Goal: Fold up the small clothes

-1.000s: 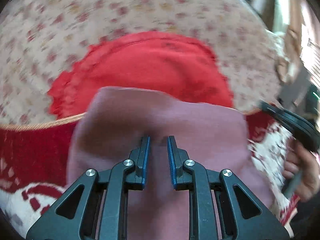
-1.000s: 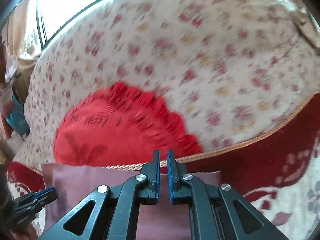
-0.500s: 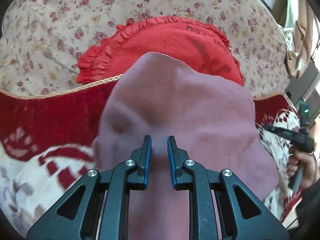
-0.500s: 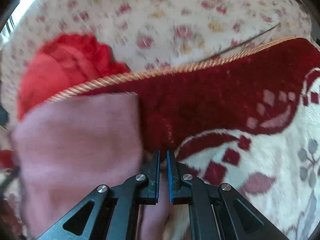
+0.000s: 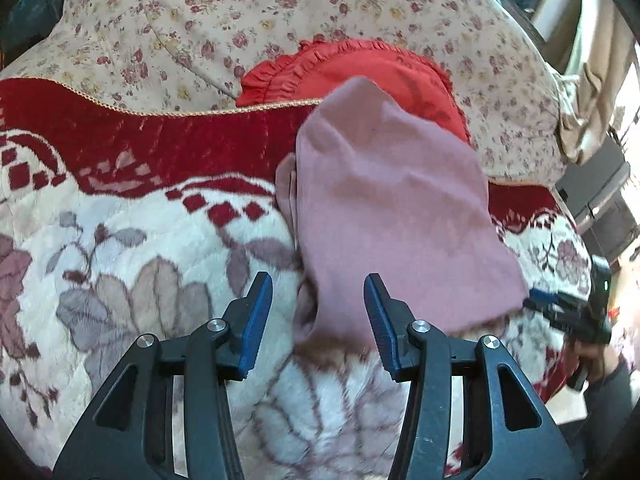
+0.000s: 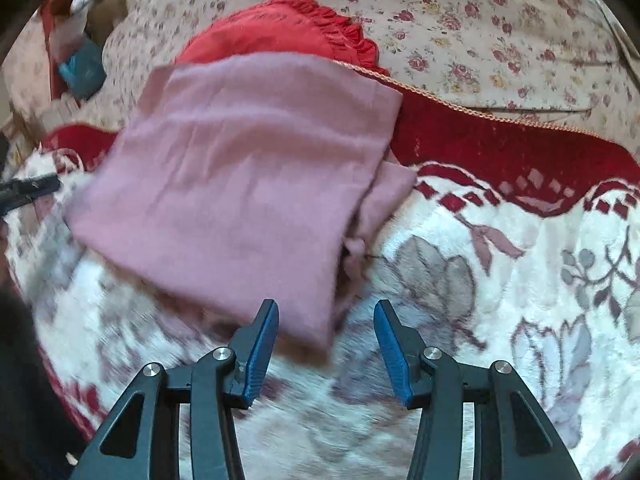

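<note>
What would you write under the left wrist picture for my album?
Open left gripper letting go of a folded pink cloth on the flowery blanket, red ruffled garment behind.

The folded garment (image 5: 392,216) lies on the blanket (image 5: 132,256), overlapping the ruffled garment (image 5: 360,68) behind it.

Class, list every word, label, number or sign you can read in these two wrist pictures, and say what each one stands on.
No text can be read.
Red frilled garment: dark marks near its frill, perhaps lettering, too blurred to read.
Red frilled garment in the left wrist view: dark marks again, unreadable.
Pink garment: no print or label shows.
Blanket and floral sheet: patterns only, no writing.
</note>
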Tool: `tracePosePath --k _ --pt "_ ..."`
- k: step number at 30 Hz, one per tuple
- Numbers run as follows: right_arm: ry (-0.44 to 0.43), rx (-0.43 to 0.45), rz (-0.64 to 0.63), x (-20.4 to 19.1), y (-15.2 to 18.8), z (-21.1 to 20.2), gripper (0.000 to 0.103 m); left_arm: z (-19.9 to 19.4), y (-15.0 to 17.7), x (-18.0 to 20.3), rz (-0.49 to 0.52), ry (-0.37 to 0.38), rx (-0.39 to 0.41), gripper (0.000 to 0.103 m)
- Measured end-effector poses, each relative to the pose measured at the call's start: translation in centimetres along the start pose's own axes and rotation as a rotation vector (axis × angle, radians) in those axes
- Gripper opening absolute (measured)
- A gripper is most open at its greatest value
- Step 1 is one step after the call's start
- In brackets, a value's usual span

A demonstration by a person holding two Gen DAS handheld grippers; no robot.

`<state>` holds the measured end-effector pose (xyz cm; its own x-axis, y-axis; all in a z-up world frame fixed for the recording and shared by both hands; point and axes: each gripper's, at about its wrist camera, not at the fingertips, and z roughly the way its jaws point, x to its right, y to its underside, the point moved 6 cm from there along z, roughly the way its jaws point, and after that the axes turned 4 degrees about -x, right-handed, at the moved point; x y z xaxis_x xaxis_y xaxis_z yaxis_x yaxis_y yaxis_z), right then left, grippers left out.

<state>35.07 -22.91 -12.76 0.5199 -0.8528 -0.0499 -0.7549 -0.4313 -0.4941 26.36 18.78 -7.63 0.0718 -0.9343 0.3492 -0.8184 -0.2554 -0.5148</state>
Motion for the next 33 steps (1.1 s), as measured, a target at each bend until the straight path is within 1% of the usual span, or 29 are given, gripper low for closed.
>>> tracePosePath --k 1,2,3,4,5,7,12,13,14,16,17,18,19,20,23,25,27,31,33 --pt "-0.018 -0.005 0.008 0.4 0.1 0.3 0.036 0.5 0.2 0.0 -0.006 0.002 -0.017 0.047" --pt "-0.033 -0.007 0.021 0.8 0.1 0.6 0.032 0.9 0.2 -0.1 -0.013 0.006 -0.027 0.047" --pt "-0.053 -0.007 0.033 1.1 0.2 0.6 0.031 1.2 0.1 0.0 -0.017 0.012 -0.031 0.047" --pt "-0.069 -0.005 0.031 1.0 0.0 0.8 0.028 1.5 -0.1 0.0 -0.013 0.012 -0.029 0.047" --pt "-0.067 -0.002 0.015 1.0 0.0 0.9 0.025 1.9 -0.2 0.1 -0.004 0.005 -0.030 0.047" --pt "-0.063 0.003 -0.001 0.4 -0.5 1.1 0.024 2.6 -0.2 0.3 0.015 -0.027 -0.037 0.047" --pt "-0.083 0.013 -0.008 -0.8 -1.3 1.2 0.023 4.0 0.4 1.0 0.052 -0.015 -0.087 0.047" --pt "-0.081 0.009 -0.013 -0.9 -1.5 1.4 0.021 4.3 0.4 1.3 0.066 -0.010 -0.093 0.047" --pt "-0.082 0.007 -0.017 -1.1 -1.5 1.5 0.013 4.5 0.3 1.5 0.074 -0.011 -0.091 0.047" --pt "-0.082 0.006 -0.006 -1.1 -1.6 1.5 0.010 4.9 0.0 1.6 0.080 -0.012 -0.077 0.047" --pt "-0.089 0.006 0.002 -1.1 -1.7 1.5 0.008 4.8 -0.2 1.6 0.079 -0.006 -0.064 0.044" --pt "-0.095 0.006 0.006 -1.1 -1.7 1.5 0.008 4.6 -0.5 1.6 0.076 0.001 -0.042 0.019" --pt "-0.096 0.006 0.008 -1.1 -1.6 1.4 0.007 4.4 -0.6 1.6 0.078 0.010 -0.039 0.005" --pt "-0.101 0.006 0.010 -1.1 -1.6 1.3 0.007 4.2 -0.5 1.6 0.081 0.021 -0.037 0.003" --pt "-0.138 0.028 0.030 -0.9 -1.4 0.5 0.006 4.0 0.1 1.8 0.092 0.049 -0.058 0.003" --pt "-0.159 0.050 0.037 -0.7 -1.1 -0.3 0.006 3.7 0.5 1.9 0.093 0.050 -0.059 0.003" --pt "-0.177 0.064 0.050 -0.4 -0.7 -1.1 0.006 3.2 0.9 2.1 0.085 0.070 -0.063 0.003" --pt "-0.196 0.043 0.057 0.0 1.0 -1.6 0.006 2.1 2.3 1.4 0.015 0.104 -0.089 0.003" --pt "-0.195 0.027 0.055 0.1 1.8 -1.5 0.006 2.1 2.6 0.8 -0.018 0.095 -0.099 0.002"
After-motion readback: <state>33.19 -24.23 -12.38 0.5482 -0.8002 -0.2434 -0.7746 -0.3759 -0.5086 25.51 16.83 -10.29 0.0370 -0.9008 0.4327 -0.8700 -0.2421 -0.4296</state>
